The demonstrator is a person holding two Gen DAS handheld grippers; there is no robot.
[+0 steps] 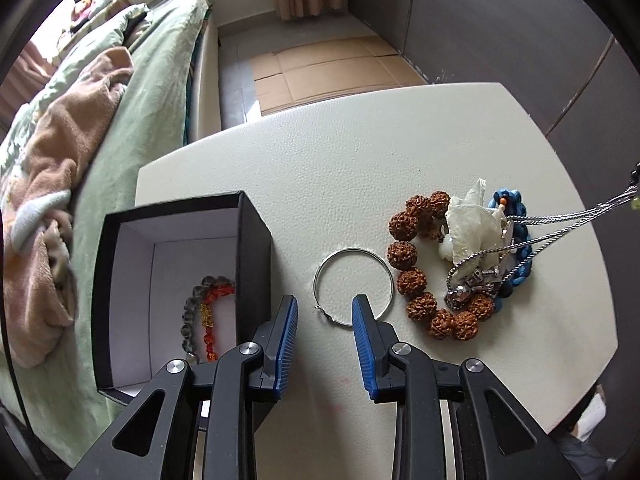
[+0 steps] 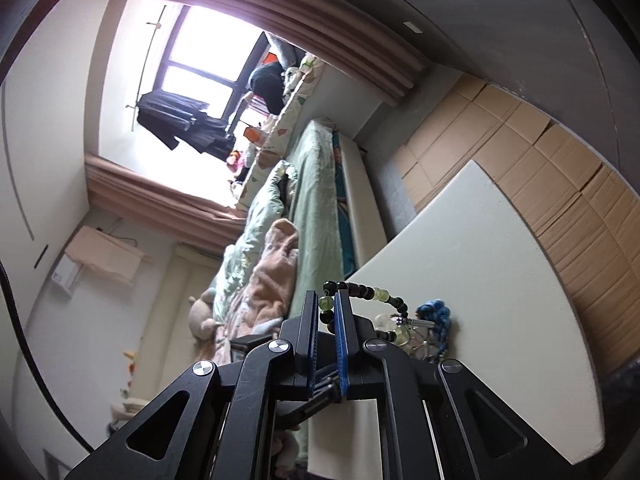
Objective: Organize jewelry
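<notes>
My left gripper (image 1: 325,309) is open, just above the near edge of a thin silver hoop (image 1: 353,286) that lies flat on the white table (image 1: 328,160). Left of it stands an open black box (image 1: 180,292) holding a grey and red bead bracelet (image 1: 202,312). Right of the hoop is a pile: a brown seed-bead bracelet (image 1: 416,264), crumpled white tissue (image 1: 474,226), blue beads (image 1: 520,248) and a silver chain (image 1: 560,224) pulled taut toward the right edge. My right gripper (image 2: 325,304) is shut on a black and green bead strand (image 2: 372,294), lifted above the pile (image 2: 432,320).
A bed with green bedding and a pink blanket (image 1: 72,140) runs along the table's left side. Flattened cardboard (image 1: 328,72) covers the floor beyond the table. A dark wall (image 1: 500,32) stands at the far right. The table's corner and edges are close to the box.
</notes>
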